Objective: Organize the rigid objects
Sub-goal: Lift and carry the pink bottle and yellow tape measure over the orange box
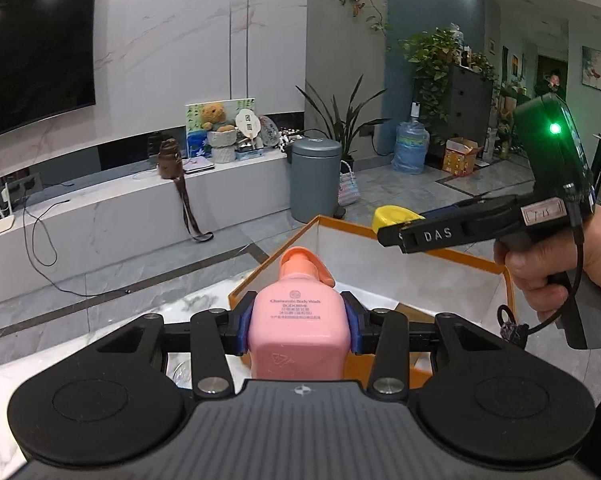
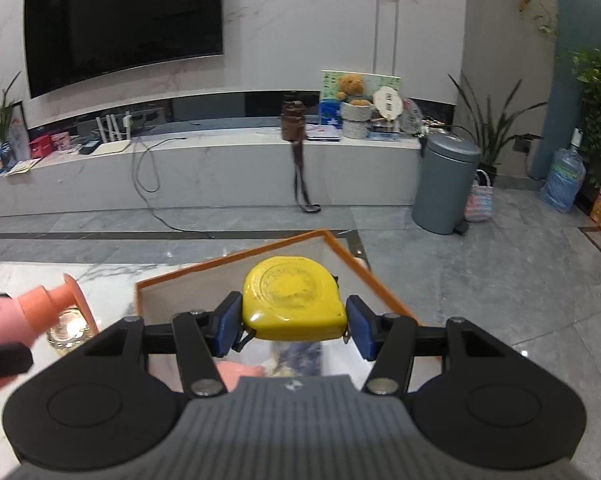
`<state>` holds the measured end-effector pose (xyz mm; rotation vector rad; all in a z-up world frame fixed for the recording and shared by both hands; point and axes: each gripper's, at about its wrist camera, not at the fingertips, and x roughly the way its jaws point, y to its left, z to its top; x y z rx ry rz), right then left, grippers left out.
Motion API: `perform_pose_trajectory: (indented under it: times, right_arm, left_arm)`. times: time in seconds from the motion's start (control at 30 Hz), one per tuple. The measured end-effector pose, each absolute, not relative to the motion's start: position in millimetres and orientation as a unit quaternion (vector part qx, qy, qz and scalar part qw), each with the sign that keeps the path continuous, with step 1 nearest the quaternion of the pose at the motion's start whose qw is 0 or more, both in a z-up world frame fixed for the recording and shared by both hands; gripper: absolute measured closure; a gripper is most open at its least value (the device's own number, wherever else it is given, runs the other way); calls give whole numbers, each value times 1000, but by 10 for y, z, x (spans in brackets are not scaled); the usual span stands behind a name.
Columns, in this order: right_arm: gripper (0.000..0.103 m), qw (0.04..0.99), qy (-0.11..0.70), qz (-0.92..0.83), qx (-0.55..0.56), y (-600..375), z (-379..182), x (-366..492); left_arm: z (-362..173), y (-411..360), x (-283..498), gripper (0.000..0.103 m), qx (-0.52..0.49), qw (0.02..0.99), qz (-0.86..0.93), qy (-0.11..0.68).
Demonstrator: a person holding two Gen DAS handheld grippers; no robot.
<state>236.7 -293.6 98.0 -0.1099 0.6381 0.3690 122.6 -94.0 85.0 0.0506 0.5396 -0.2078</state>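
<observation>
Ahead of and below both tongs: orange-rimmed box [image 1: 440,256], open-topped, white inside, on marble desk [image 2: 112,280]; open floor past its far rim.

Left tongs [image 1: 298,322] clamped on pink bottle [image 1: 298,320], pads on both flanks. Long axis running forward between the fingers, pump cap [image 1: 306,262] pointing away toward the box.

Right tongs [image 2: 294,322] clamped on yellow tape measure [image 2: 294,300], partly apart, flat round face up, over the box. Small glass [image 2: 66,330] left of them.

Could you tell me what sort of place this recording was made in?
Most likely a home living room: a large wall-mounted television above a long marble media console, a teddy bear among ornaments on it, and potted houseplants beside a grey pedal bin.
</observation>
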Motion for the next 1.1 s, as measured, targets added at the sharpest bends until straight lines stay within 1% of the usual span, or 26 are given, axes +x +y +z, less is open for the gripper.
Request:
perform_pose_trajectory:
  times: [0.17,0.27,0.47,0.57,0.67,0.93,1.1]
  right_arm:
    - [47,928,325,174,-51,-3064,959,2491]
    - [47,920,351,166,-51,-3127,889,2546]
    - [47,903,389,160,-87,-3200,773,2570]
    - [47,898,402,131,-125,-3249,686,2539]
    - [47,890,417,129,-135,-3316,601,2544]
    - [47,880,433,137,-142,-3412,557,2585]
    - [47,870,451,129,-152,-3454,456,2620]
  left_arm:
    - [818,-1035,1378,54,26,955,-109,276]
    - [783,-1136,1494,54,27,951,-115,287]
    - [636,-1379,1690,54,40,940,-131,312]
    - [553,-1513,1761,54,42,935,-142,322]
    - [487,-1641,1832,54,41,931,-149,332]
    - [289,-1909,1941,54,28,927,-138,347]
    - [135,-2054,2022,54,28,919,-113,376]
